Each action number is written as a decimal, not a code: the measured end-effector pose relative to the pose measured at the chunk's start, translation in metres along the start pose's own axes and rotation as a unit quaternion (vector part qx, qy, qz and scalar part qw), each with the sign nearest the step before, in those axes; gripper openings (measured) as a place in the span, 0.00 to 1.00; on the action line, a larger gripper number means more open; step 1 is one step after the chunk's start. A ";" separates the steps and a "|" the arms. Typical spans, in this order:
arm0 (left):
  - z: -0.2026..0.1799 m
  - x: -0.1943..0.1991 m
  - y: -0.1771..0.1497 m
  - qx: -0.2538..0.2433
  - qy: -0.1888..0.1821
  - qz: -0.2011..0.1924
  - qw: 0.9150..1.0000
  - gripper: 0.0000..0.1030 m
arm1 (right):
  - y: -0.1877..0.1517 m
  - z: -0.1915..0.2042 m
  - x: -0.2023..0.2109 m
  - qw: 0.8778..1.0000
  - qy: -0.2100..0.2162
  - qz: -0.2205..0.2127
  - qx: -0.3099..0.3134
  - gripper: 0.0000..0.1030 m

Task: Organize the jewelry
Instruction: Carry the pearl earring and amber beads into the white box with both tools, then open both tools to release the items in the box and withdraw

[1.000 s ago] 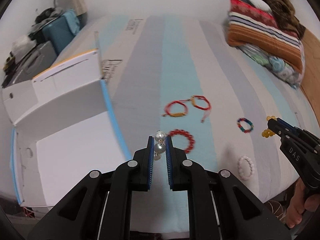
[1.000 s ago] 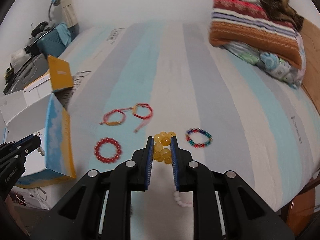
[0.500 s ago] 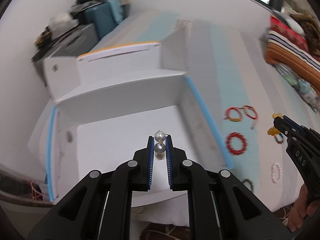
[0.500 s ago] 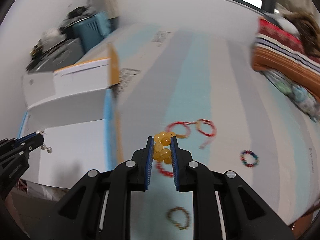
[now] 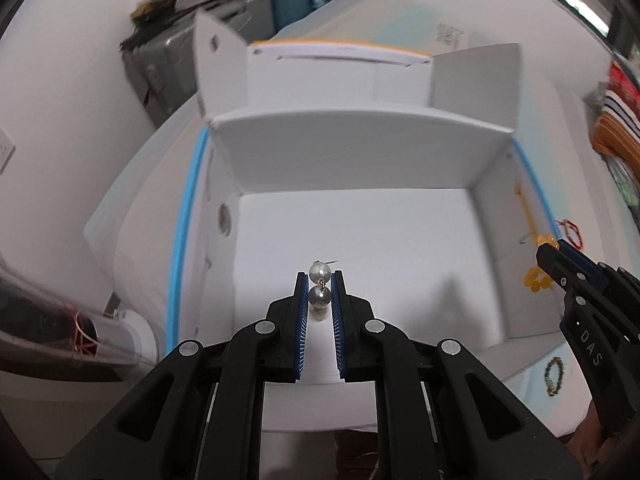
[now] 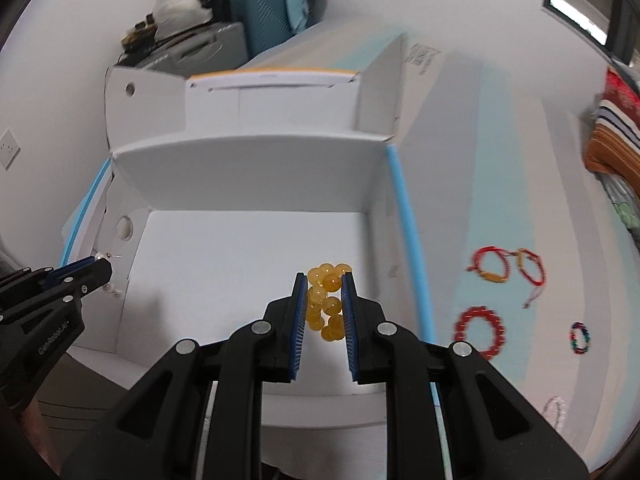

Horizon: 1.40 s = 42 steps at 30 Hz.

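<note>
A striped bed (image 6: 500, 160) in pale blue, grey and white fills the scene; on it stands a large open white box (image 5: 360, 240) with blue-edged side walls and raised flaps; its white floor shows no jewelry lying on it; suitcases (image 6: 240, 32) stand against the wall behind, and a folded striped blanket (image 6: 612, 128) lies at the far right edge.

Both grippers hang over the box; the left gripper (image 5: 319, 292) is above the middle of the floor, its jaws closed narrowly on a pearl earring (image 5: 319, 282), two pearls stacked one above the other with a small third bead below; the right gripper (image 6: 325, 300) is over the box's right half, its jaws clamped on a bunched amber bracelet (image 6: 326, 300) of round yellow beads.

On the bed to the right of the box lie two linked red cord bracelets (image 6: 506, 266); nearer is a red bead bracelet (image 6: 480, 332); further right a small multicolour bracelet (image 6: 580, 337); at the lower edge a pale bead bracelet (image 6: 556, 410), blurred.
</note>
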<state>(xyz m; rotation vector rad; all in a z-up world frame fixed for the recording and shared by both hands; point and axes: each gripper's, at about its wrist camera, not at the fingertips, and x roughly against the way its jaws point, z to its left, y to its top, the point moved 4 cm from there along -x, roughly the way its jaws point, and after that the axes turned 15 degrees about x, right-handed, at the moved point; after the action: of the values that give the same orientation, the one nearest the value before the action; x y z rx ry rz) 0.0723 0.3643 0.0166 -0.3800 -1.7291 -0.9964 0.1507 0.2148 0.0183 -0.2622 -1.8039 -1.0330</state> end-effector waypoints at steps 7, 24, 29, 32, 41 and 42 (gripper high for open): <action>0.028 -0.040 0.001 0.024 0.018 0.045 0.999 0.11 | -0.001 0.022 -0.038 0.999 0.028 0.043 0.000 0.16; 0.030 -0.084 -0.007 0.021 0.041 0.088 0.995 0.12 | -0.018 0.031 -0.074 0.995 0.037 0.089 -0.007 0.16; 0.030 -0.074 -0.005 0.023 0.042 0.078 0.996 0.23 | -0.009 0.031 -0.076 0.996 0.041 0.083 -0.003 0.18; 0.022 -0.058 -0.006 0.017 0.020 0.064 0.998 0.40 | -0.006 0.028 -0.062 0.997 0.054 0.059 -0.006 0.29; 0.015 0.017 -0.004 0.009 0.025 -0.052 0.998 0.88 | 0.007 0.001 0.002 0.999 0.017 -0.025 -0.017 0.78; 0.012 0.024 -0.006 0.008 0.021 -0.061 0.998 0.90 | 0.007 -0.002 0.009 0.999 0.014 -0.034 -0.021 0.83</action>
<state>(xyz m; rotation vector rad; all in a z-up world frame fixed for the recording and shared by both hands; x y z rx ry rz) 0.0511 0.3654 0.0343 -0.2423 -1.7372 -1.0702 0.1522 0.2154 0.0298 -0.2122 -1.7787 -1.1172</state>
